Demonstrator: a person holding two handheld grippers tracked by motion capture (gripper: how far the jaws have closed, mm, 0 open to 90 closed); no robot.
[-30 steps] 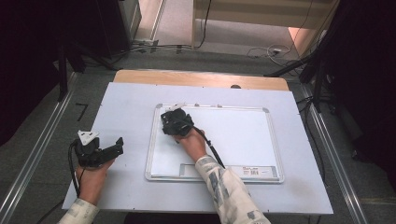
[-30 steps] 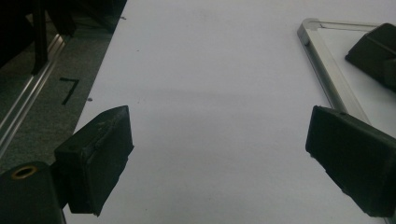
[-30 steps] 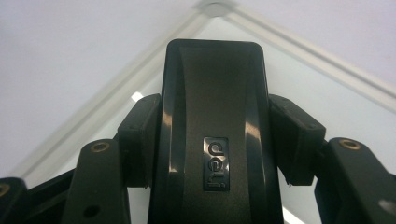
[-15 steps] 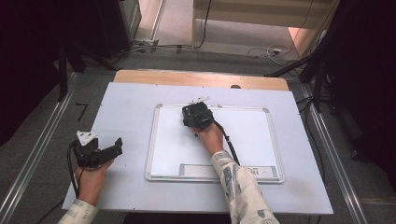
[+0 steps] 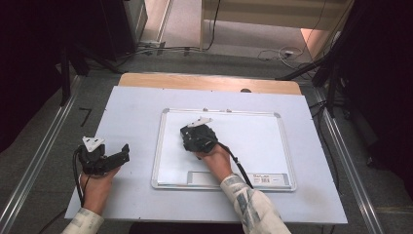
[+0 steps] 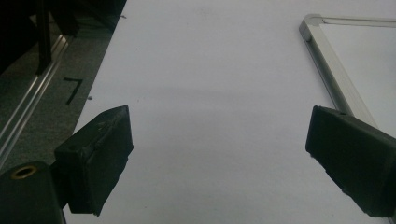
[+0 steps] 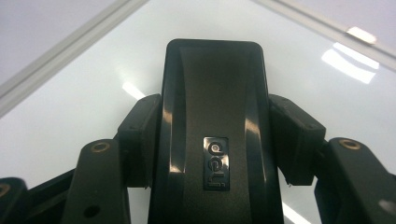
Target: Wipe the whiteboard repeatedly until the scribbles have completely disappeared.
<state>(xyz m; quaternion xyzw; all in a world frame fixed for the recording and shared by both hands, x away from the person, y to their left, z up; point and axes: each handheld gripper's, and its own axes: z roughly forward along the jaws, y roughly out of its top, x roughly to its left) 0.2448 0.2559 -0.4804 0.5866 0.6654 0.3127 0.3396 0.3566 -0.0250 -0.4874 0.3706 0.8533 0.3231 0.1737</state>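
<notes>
A white dry-erase board with a silver frame lies flat on the light table. My right gripper sits over the board's left-centre part. In the right gripper view the right gripper is shut on a glossy black eraser marked "deli", held against the board surface. My left gripper rests on the table to the left of the board. In its own view the left gripper is open with nothing but bare tabletop between the jaws, and the board's frame runs along the right.
The board has a grey label strip along its near edge. A wooden strip borders the table's far side. Metal rails run along both sides, with dark stands and cables on the floor beyond.
The right gripper with the eraser slid right across the board's upper left part, then came back left and nearer to the person. The left gripper stayed put.
</notes>
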